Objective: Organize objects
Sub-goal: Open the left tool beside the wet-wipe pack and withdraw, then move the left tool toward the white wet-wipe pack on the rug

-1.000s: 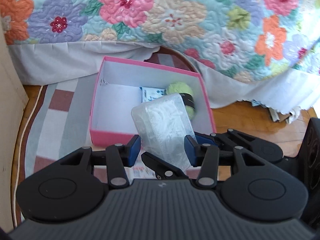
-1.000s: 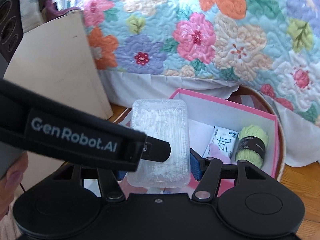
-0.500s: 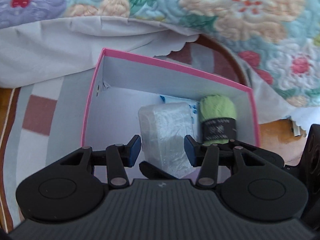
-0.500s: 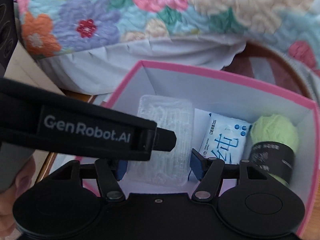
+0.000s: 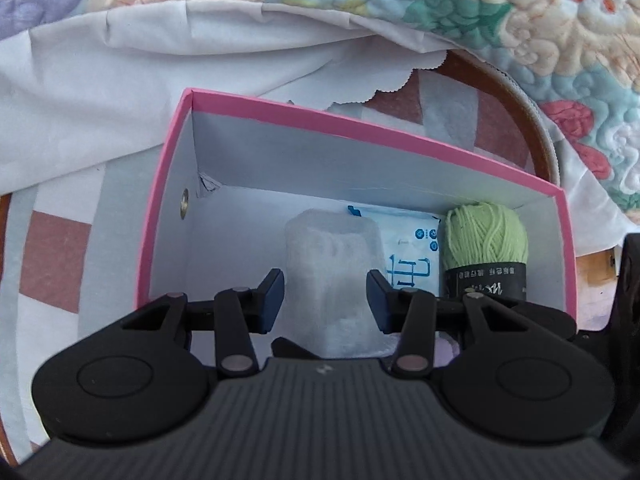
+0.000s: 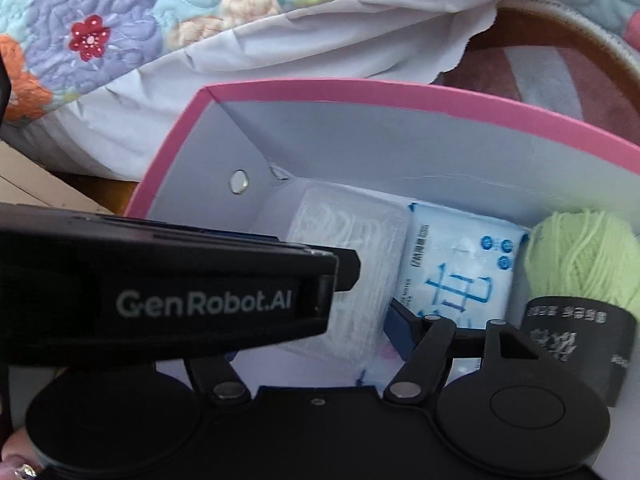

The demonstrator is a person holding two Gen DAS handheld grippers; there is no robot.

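Inside a pink box [image 5: 360, 128] on a striped rug [image 5: 52, 256], beside a bed draped in a floral quilt [image 5: 520, 20], 2 handheld grippers lower a clear plastic case [image 5: 332, 248] onto the white floor of the box. The case sits in the middle of the box, just beside a blue-and-white tissue pack [image 5: 408, 248], with a ball of green yarn [image 5: 484, 240] in the right-hand corner beyond that. The 3 things lie in a row along the far wall, an arrangement that appears meant to keep the left part of the box free for more.

The left gripper [image 5: 326, 294] points steeply down, and its jaws are closed on the case, one blue pad against each long side, seemingly to steady it as it settles. The right gripper [image 6: 316, 340] comes in from the near end. Its jaws have just been opening with the case between them, and the one pad in sight stands beside the case rather than clamped on it. The other pad is hidden behind the left gripper's body.

The 2-handed hold looks suited to a smooth, slippery shell. The placement seems all but done; what remains is probably for the left jaws to let go and both tools to lift clear without dragging the case against the tissue pack.
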